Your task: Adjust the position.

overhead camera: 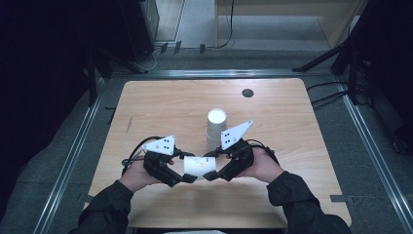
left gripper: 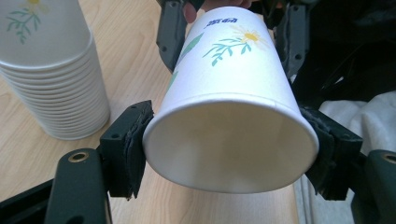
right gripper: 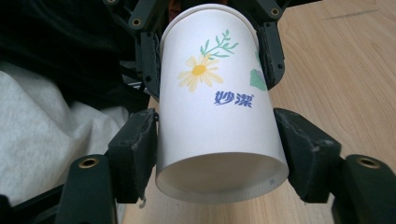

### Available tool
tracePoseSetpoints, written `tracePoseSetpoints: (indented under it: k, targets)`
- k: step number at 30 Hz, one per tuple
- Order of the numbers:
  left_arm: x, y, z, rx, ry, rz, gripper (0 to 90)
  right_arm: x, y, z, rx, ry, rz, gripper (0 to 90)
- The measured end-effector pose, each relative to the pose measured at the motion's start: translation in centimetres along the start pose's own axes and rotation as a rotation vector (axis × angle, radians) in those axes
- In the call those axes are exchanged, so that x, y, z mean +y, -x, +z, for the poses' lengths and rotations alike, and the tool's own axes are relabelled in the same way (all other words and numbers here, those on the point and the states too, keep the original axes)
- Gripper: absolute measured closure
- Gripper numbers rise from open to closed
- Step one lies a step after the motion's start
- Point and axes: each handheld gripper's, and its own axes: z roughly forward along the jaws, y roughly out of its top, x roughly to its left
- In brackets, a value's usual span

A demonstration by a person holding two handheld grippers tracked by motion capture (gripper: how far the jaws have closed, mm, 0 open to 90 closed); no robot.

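Note:
A white paper cup printed with a daisy lies on its side in the air between my two grippers, above the front of the wooden table. My left gripper is shut on the cup's open rim, with a pad pressed on each side. My right gripper flanks the cup's base; its pads sit close beside the wall without clearly pressing, so it reads as open. In the high view, the left gripper and right gripper face each other across the cup.
A tall stack of the same cups stands upside down mid-table, just beyond my hands, and also appears in the left gripper view. A black round cap sits near the far edge. A white cloth lies below the table's front edge.

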Motion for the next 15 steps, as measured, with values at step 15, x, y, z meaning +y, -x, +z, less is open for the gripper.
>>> tracePoseSetpoints:
  k: [15]
  targets:
    - [2.6, -1.2, 1.4, -0.004, -0.252, 0.053, 26.4, -1.8, -1.0, -0.5, -0.177, -0.098, -0.013, 25.2]
